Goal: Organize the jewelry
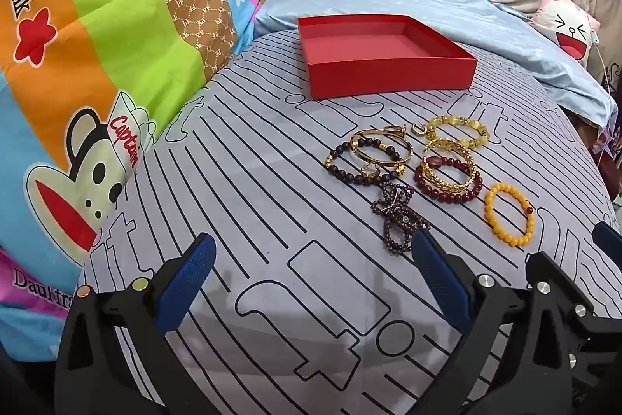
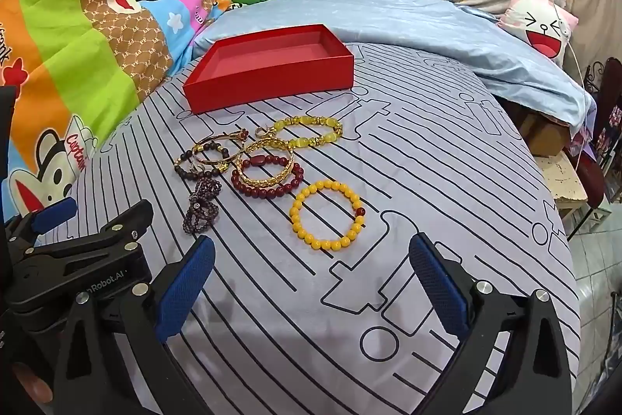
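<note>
While both claws hang apart, bracelets wait before the red box [image 2: 272,76].
Yellow bracelet [image 2: 327,213]: light, slippery beads; pinch its rim.

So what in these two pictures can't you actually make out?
- Red box: in the left wrist view its near wall hides the front strip of its floor.
- Small gold pieces beside the bracelets: too small to identify in either view.
- Dark purple beaded piece: the left gripper's fingers cover its near end.
- Right gripper: in the left wrist view the right edge cuts it off.
</note>
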Motion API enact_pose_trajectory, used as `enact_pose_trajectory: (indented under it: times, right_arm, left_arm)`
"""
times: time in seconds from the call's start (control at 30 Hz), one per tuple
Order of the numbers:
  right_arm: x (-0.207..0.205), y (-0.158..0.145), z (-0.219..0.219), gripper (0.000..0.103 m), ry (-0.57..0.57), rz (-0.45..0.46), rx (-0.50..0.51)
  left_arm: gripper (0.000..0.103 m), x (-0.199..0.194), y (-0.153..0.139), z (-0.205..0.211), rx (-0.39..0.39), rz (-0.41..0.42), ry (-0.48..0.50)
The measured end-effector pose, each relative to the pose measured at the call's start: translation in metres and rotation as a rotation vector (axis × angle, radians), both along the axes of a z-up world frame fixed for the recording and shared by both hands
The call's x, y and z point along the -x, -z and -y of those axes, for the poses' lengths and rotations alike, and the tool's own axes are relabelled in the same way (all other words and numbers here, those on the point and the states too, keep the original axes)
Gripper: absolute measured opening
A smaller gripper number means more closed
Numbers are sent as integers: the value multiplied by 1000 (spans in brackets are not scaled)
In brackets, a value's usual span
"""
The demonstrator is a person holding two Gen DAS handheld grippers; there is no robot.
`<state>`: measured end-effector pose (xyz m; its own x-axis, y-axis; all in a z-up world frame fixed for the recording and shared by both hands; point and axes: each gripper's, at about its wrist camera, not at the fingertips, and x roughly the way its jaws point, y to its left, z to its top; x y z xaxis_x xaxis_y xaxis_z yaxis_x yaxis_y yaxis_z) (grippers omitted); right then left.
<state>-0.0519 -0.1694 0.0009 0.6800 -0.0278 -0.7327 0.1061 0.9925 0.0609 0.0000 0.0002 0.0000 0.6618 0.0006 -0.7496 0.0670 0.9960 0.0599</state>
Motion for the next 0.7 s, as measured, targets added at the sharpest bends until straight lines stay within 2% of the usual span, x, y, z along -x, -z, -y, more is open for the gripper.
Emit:
enact_pose_trajectory:
  times: [0.7]
  right_arm:
    - [0,0,-1,96,0,2,-3]
  left_arm:
    - [96,-1,0,-4,6,-6,5]
